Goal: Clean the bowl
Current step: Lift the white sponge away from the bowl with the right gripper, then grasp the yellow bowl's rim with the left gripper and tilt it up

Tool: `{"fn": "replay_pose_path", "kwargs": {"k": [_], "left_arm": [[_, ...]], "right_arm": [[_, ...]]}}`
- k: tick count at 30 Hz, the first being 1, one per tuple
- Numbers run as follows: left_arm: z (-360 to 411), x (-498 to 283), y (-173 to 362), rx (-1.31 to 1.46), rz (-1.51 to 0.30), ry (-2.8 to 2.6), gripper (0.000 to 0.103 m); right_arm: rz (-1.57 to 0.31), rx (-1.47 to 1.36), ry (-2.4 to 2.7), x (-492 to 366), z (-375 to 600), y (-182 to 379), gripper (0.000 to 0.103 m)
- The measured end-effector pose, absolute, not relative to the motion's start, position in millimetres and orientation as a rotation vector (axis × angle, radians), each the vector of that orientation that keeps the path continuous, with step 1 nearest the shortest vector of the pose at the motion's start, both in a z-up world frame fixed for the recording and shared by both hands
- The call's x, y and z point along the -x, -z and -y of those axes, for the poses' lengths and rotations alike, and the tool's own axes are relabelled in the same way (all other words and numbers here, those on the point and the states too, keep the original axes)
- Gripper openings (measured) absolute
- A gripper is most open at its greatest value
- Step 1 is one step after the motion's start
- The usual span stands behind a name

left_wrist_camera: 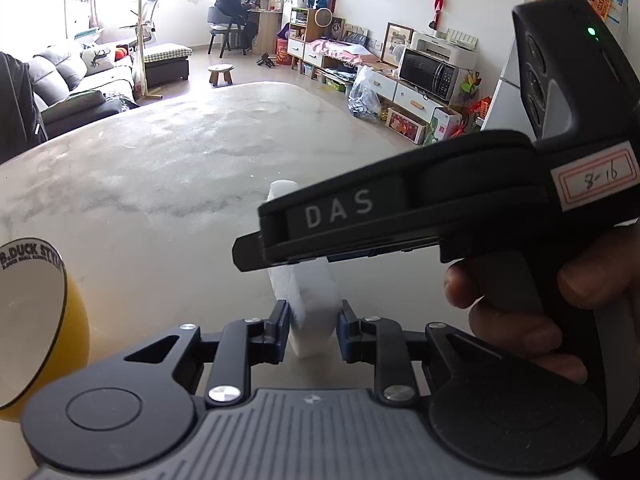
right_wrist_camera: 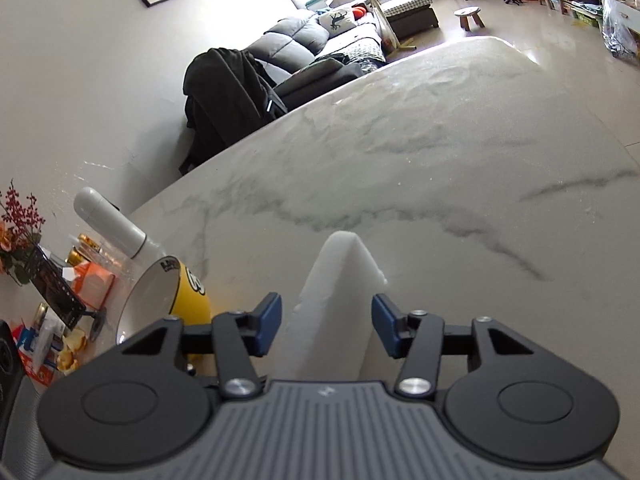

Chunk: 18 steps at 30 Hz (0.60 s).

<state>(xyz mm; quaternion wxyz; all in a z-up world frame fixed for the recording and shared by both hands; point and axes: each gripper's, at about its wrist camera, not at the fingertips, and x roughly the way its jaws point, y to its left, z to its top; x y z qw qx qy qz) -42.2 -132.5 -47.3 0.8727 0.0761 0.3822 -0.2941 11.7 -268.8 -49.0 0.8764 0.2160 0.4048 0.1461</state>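
Risks first. Both grippers sit around one white sponge [left_wrist_camera: 308,292], so this reads as a hand-over, and neither grip looks firm.

- If both let go at once, the sponge drops to the marble table [left_wrist_camera: 160,168]. Cause: no pad clearly pressing.
- If both clamp and pull apart, the soft foam could tear or twist out of the pads.
- The bowl [right_wrist_camera: 168,300], yellow outside and white inside, stands tilted on its side at the left, close beside the grippers. A sideways swing could knock or roll it. Behind it, near the table edge, sit a white bottle [right_wrist_camera: 116,224] and small clutter [right_wrist_camera: 52,336], also within reach of a knock.

Tools.

- Left gripper [left_wrist_camera: 312,330]: jaws narrow. The sponge stands on edge between them; the left pad looks to touch it, the right pad shows a slim gap. Judged: loosely around it, not clenched.
- Right gripper [right_wrist_camera: 326,326]: jaws part open, clear gaps on both sides of the sponge. Released. Seen from the left wrist, its body [left_wrist_camera: 400,216] crosses above the sponge, held by a hand [left_wrist_camera: 532,312].

Bowl not yet touched by sponge; cleaning not begun, in my judgement.
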Motion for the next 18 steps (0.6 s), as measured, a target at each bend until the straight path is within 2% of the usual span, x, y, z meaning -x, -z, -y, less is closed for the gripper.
{"fn": "replay_pose_path", "kwargs": {"k": [1, 4, 6, 11, 12, 18], "left_arm": [[131.0, 42.3, 47.3, -0.159, -0.799, 0.614, 0.025], [122.3, 42.1, 45.8, -0.155, -0.802, 0.6, 0.029], [113.3, 42.4, 43.7, -0.149, -0.805, 0.574, 0.034], [103.2, 47.5, 35.1, -0.184, -0.778, 0.507, 0.035], [102.9, 48.7, 32.3, -0.2, -0.765, 0.49, 0.035], [92.8, 49.5, 12.5, -0.26, -0.658, 0.337, 0.035]], "right_arm": [[-0.847, -0.443, -0.301, -11.6, 267.5, 49.9, 0.05], [-0.848, -0.418, -0.278, -12.4, 266.4, 53.2, 0.038], [-0.843, -0.429, -0.281, -12.9, 267.8, 55.0, 0.031], [-0.831, -0.483, -0.336, -13.5, 272.7, 54.2, 0.029], [-0.823, -0.475, -0.34, -13.4, 270.3, 51.8, 0.026], [-0.794, -0.398, -0.329, -18.1, 259.2, 40.4, 0.026]]}}
